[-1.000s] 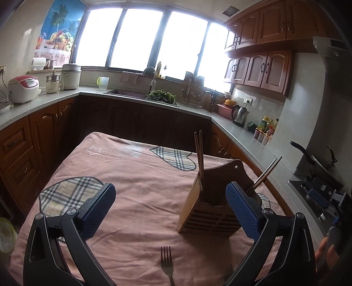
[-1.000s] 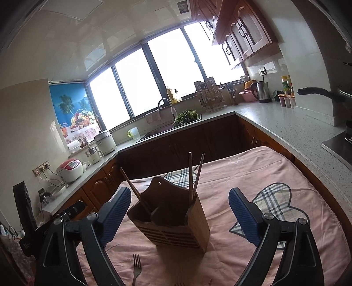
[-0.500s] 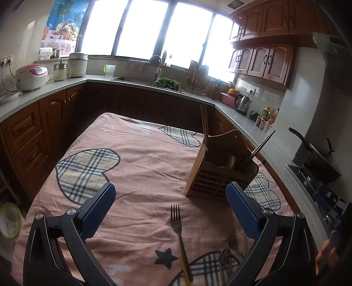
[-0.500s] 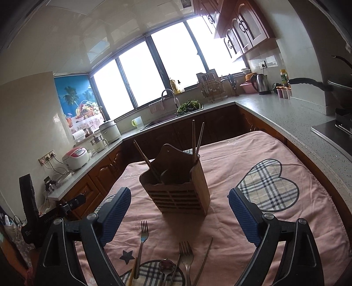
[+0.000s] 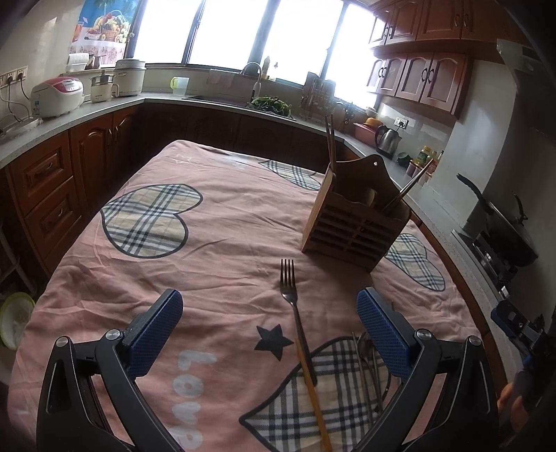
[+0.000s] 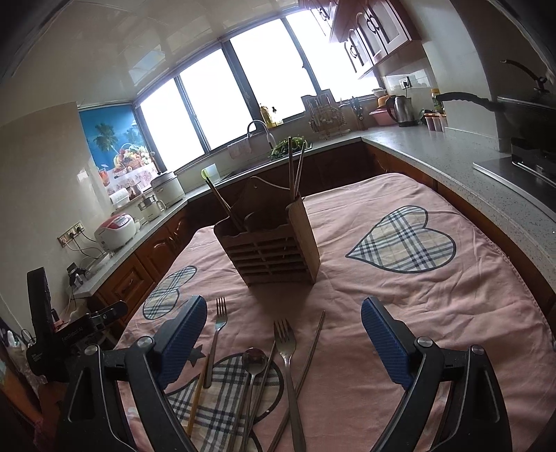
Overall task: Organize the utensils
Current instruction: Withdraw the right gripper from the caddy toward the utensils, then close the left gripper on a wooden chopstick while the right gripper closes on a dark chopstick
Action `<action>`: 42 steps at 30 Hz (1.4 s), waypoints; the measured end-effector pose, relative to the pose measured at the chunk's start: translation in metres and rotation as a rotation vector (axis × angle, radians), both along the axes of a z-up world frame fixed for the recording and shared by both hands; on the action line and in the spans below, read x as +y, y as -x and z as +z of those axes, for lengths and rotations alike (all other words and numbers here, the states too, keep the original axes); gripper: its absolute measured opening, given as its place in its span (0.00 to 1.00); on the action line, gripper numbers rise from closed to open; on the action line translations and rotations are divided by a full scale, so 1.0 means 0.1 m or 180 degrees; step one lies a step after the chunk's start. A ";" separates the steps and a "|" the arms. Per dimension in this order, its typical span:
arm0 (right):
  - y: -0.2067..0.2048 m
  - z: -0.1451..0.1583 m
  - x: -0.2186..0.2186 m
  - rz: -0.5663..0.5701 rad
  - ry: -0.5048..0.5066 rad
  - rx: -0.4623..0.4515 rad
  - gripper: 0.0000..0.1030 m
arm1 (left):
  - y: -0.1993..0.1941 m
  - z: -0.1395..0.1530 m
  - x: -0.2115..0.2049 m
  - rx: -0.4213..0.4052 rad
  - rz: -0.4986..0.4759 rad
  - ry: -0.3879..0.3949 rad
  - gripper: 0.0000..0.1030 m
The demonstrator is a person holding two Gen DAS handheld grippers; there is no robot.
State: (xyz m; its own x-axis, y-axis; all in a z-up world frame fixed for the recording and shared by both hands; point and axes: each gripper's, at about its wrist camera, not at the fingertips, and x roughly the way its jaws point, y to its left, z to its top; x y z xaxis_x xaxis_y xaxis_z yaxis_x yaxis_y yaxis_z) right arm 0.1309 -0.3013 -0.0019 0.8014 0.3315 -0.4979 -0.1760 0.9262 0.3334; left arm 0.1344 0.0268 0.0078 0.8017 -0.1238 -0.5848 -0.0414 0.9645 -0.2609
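Blown-out windows [image 5: 243, 31] backlight the dim, fisheye-warped kitchen.

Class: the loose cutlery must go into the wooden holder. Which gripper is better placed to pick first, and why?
Right gripper, probably: open, with the spoon and large fork between its fingers. The left gripper frames one fork.

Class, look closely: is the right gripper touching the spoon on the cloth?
Apart. The right wrist view shows the right gripper open above the spoon, pads clear on both sides.

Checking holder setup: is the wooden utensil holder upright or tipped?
Upright. The wooden utensil holder stands on its base on the pink tablecloth, with chopsticks sticking up out of it.
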 end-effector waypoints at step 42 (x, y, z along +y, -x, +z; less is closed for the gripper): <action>-0.30 -0.68 0.18 0.0098 0.0309 0.0652 0.74 | -0.16 -0.90 -0.62 0.0872 -0.0774 -0.0573 0.77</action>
State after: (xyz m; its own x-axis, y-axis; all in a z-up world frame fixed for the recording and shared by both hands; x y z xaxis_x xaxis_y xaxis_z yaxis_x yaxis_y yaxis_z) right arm 0.1606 -0.2829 -0.0695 0.6704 0.2969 -0.6800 -0.1425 0.9509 0.2747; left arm 0.1505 -0.0351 -0.0826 0.5733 -0.1666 -0.8022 0.1491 0.9840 -0.0978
